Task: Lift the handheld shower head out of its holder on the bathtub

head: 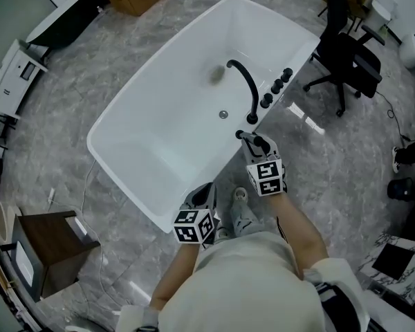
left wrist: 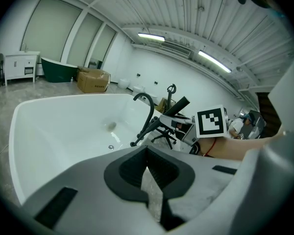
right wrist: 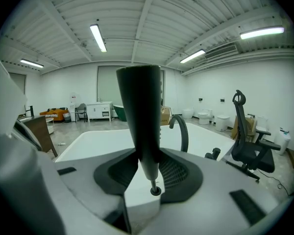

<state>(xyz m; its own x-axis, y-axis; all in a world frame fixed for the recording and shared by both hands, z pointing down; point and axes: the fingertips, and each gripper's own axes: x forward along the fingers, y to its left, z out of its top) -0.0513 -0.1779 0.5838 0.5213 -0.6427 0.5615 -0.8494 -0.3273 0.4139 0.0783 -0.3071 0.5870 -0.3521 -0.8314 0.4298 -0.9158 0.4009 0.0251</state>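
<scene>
Right gripper view: right gripper jaws clamped on upright black shower head. Head view: it is at 6 o'clock from faucet, by bathtub rim. Left gripper jaws together, empty.

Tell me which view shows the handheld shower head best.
The right gripper view: the shower head stands large and central, clamped in the right claw. The head view shows it small and dark; the left gripper view, a thin dark stick.

Black shower head, white bathtub, grey-veined floor, far tub seemingly green
</scene>
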